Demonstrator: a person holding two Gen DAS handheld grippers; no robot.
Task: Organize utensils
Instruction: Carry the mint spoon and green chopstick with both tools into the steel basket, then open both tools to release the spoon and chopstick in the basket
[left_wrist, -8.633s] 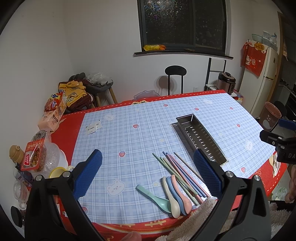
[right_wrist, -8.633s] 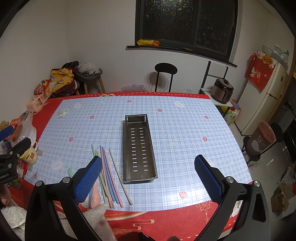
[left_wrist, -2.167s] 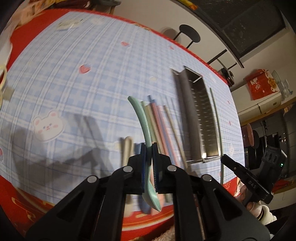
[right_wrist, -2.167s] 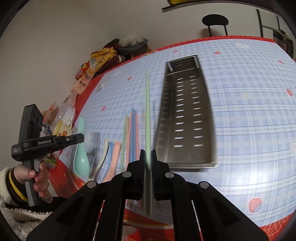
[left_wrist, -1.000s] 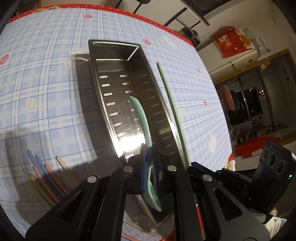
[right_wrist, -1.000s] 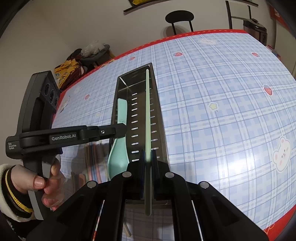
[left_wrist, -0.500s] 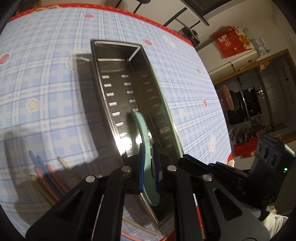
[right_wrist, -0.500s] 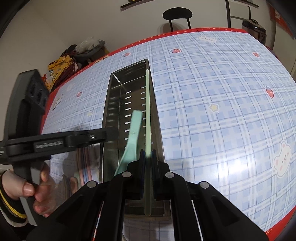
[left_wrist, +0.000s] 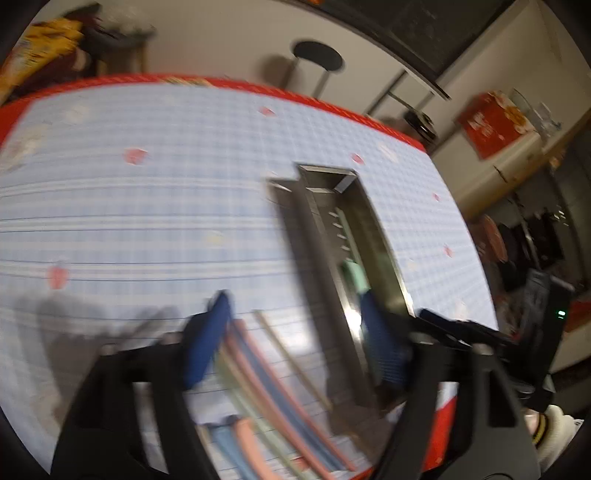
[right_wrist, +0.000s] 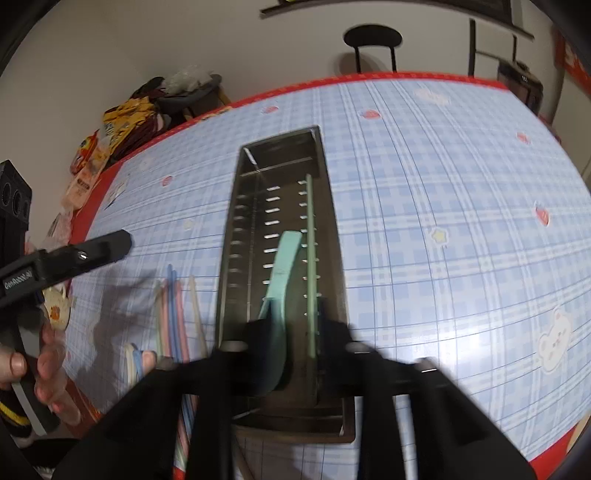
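Steel tray (right_wrist: 334, 254) holds the mint spoon (right_wrist: 282, 266) and green chopstick (right_wrist: 311, 266), laid lengthwise to fit its narrow trough. Both the left gripper (left_wrist: 295, 343) and right gripper (right_wrist: 291, 332) stand spread wide, empty. Remaining chopsticks (left_wrist: 266, 373) lie beside the tray, within reach.

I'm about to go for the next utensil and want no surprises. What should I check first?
1. Mint-green plastic spoon inside the perforated steel tray: ok.
2. Pale green chopstick lying in the tray along its right wall: ok.
3. Left gripper open and empty: ok.
4. Right gripper open, clear of the chopstick: looks ok, but blurred.
5. All utensils sorted: not ok; coloured chopsticks and pastel spoons lie on the tablecloth left of the tray.
6. Views sharp enough to aim: not ok, both are motion-blurred.
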